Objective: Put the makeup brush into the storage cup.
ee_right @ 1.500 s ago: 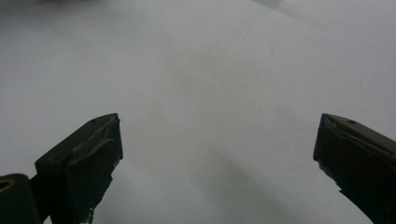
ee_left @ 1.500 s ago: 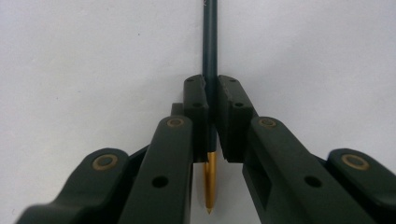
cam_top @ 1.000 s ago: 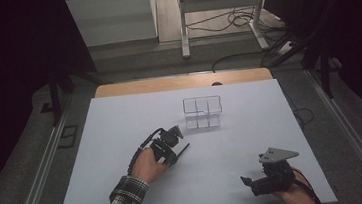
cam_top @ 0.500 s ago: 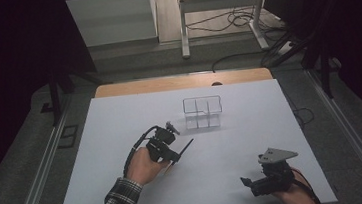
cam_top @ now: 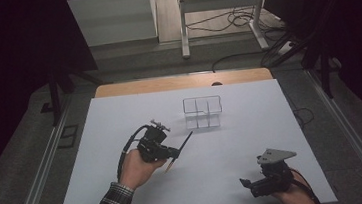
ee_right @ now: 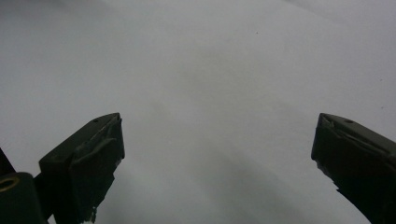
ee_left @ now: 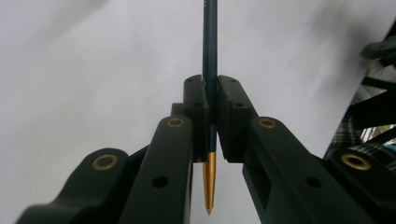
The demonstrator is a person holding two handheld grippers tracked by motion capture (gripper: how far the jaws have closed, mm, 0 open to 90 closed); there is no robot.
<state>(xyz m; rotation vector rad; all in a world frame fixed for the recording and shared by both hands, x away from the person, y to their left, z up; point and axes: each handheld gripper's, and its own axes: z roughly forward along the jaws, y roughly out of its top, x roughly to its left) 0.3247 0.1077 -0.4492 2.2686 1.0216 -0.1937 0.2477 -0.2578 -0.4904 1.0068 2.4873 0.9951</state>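
A dark blue pen with a gold tip (cam_top: 186, 141) is clamped in my left gripper (cam_top: 175, 153), which a hand holds above the white table (cam_top: 271, 123) left of centre. In the left gripper view the pen (ee_left: 210, 42) runs straight up between the jaws of the left gripper (ee_left: 211, 95), gold tip pointing back toward the camera. A clear plastic organiser box (cam_top: 202, 112) with several compartments stands beyond the pen's far end, apart from it. My right gripper (cam_top: 245, 182) rests near the table's front right, and in its own view the right gripper (ee_right: 215, 135) is open over bare table.
A wooden strip (cam_top: 182, 83) edges the table's far side. Metal rails (cam_top: 40, 171) run along both sides of the table. A stand's legs (cam_top: 182, 26) and floor cables (cam_top: 241, 18) lie beyond the table.
The left hand has drifted slightly left and toward the person with the pen still clamped. The right gripper has stayed put.
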